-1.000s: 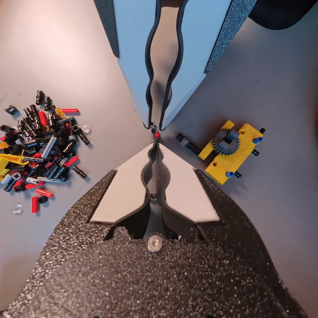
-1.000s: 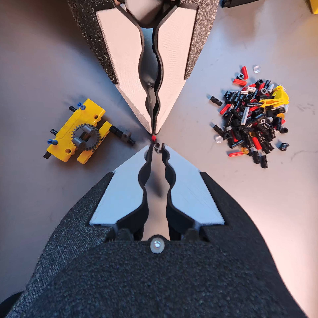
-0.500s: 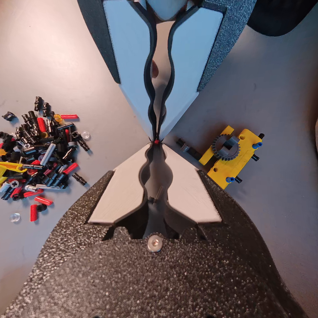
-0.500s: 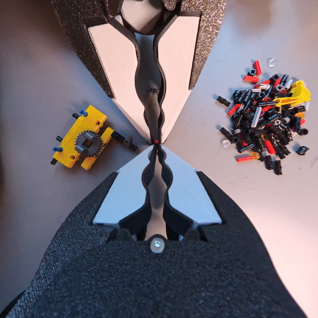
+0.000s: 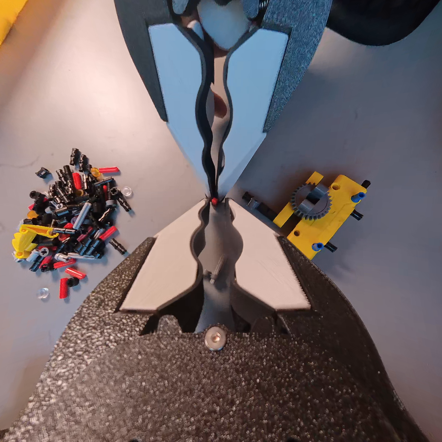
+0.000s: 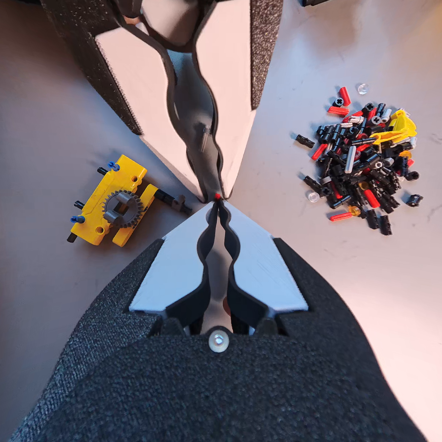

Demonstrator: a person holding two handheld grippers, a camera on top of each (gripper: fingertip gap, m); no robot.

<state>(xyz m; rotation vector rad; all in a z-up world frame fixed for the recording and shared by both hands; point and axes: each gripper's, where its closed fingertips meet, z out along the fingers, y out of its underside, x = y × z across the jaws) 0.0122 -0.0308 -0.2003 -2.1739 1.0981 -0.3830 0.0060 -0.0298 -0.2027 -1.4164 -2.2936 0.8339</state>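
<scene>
A tiny red pin (image 5: 214,201) hangs between both grippers, which meet tip to tip above the grey table (image 5: 370,107). My right gripper (image 6: 217,203) is shut on the red pin (image 6: 217,196); it comes in from the top of the left wrist view (image 5: 214,194). My left gripper (image 5: 216,201) has its tips slightly apart around the pin's other end, and it shows at the top of the right wrist view (image 6: 215,197). A yellow block assembly (image 5: 318,236) with a grey gear (image 5: 311,203) and a black axle lies beside the tips.
A pile of small black, red, grey and yellow pins and connectors (image 5: 69,220) lies on the other side of the tips, also in the right wrist view (image 6: 363,162). The yellow assembly (image 6: 100,203) shows there on the left. A small grey pin (image 5: 218,265) shows between the left fingers. My two grippers' fingertips are within a few centimetres of each other.
The right gripper closed onto the red pin that the left gripper held. The left gripper's tips have now parted. Both grippers have risen a little from the table.
</scene>
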